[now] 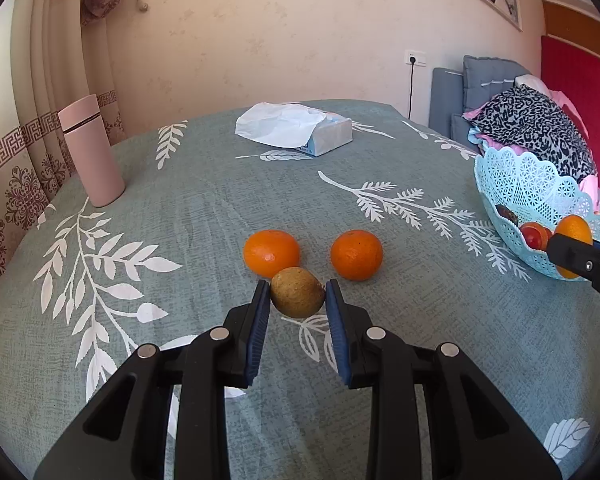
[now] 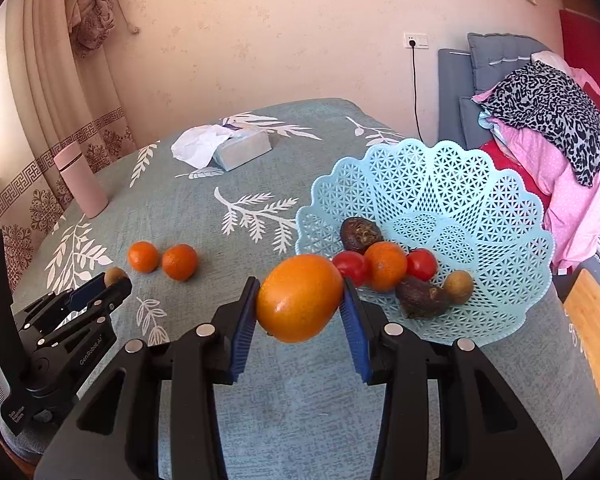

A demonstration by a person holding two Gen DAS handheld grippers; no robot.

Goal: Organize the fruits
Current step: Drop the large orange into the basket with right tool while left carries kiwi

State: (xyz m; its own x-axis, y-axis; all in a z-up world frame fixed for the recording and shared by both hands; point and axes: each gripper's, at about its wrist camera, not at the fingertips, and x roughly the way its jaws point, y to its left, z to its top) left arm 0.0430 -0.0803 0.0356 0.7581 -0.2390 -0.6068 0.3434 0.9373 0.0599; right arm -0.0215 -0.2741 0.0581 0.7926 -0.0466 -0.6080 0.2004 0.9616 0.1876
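Note:
My left gripper (image 1: pixel 297 294) is shut on a small brown-green round fruit (image 1: pixel 297 291), held just in front of two tangerines (image 1: pixel 271 252) (image 1: pixel 356 254) that lie on the cloth. My right gripper (image 2: pixel 300 300) is shut on a large orange (image 2: pixel 299 297), lifted above the table beside the light blue lattice basket (image 2: pixel 480 184). The basket holds two red tomatoes (image 2: pixel 350 266), a tangerine (image 2: pixel 385 265), two dark wrinkled fruits (image 2: pixel 358 233) and a small brown fruit (image 2: pixel 458 286). In the right wrist view the left gripper (image 2: pixel 114 280) shows at lower left with its fruit.
A grey-green tablecloth with white leaves (image 1: pixel 180 220) covers the table. A pink flask (image 1: pixel 90 152) stands at the far left, a tissue pack (image 1: pixel 296 130) at the back. Piled clothes (image 2: pixel 556 128) and grey cushions lie beyond the basket; curtains hang at left.

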